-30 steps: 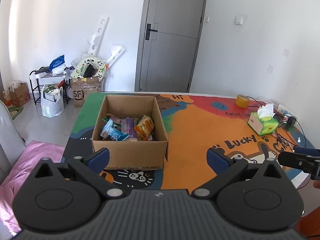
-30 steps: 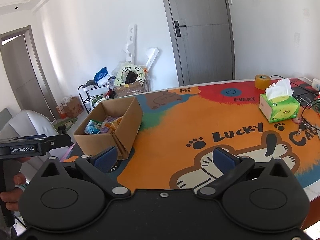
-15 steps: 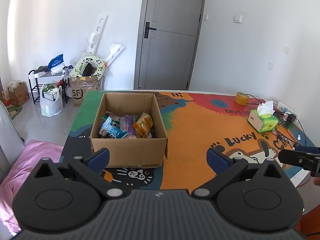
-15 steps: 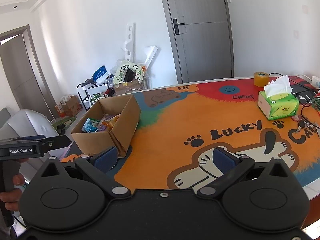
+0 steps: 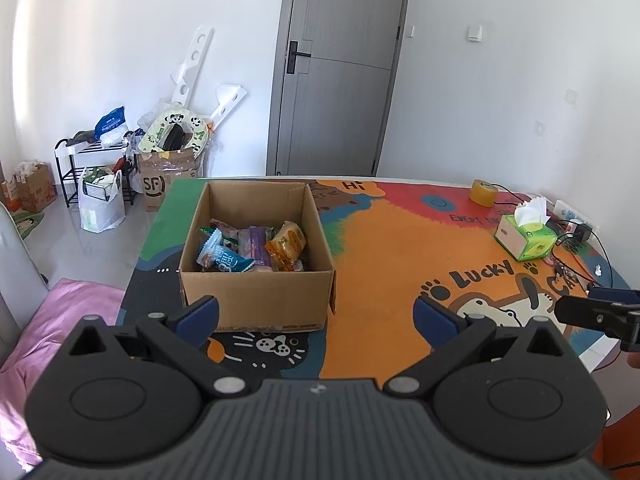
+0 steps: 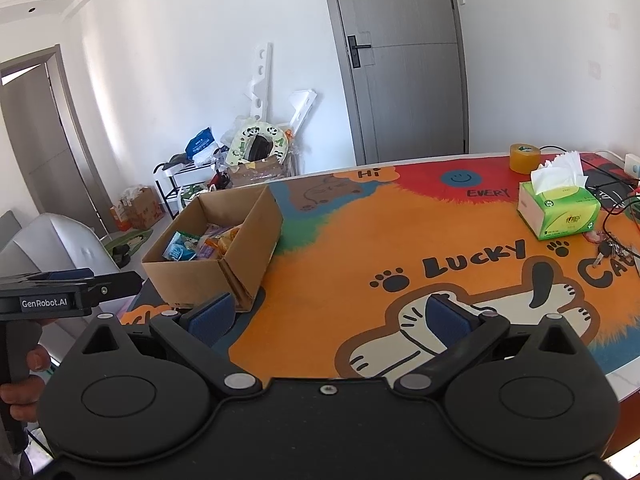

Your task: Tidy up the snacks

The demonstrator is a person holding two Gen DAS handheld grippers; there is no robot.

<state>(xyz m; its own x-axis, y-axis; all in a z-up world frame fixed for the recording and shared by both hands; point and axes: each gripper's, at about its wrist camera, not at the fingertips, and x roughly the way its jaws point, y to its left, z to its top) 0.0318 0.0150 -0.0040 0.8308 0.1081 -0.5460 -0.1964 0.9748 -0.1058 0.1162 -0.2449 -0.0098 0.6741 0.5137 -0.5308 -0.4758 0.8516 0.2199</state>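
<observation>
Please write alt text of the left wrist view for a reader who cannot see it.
An open cardboard box holding several snack packets stands on a colourful cartoon table mat, just beyond the open, empty left tongs. A green tissue box and a tape roll stand far right; a grey door is behind.

Right gripper jaws spread, empty; cardboard box holds snack packets.

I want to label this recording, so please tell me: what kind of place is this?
Probably a room in a home: a cartoon mat covers the table, a grey door is closed, and household clutter sits around a shoe rack.
</observation>
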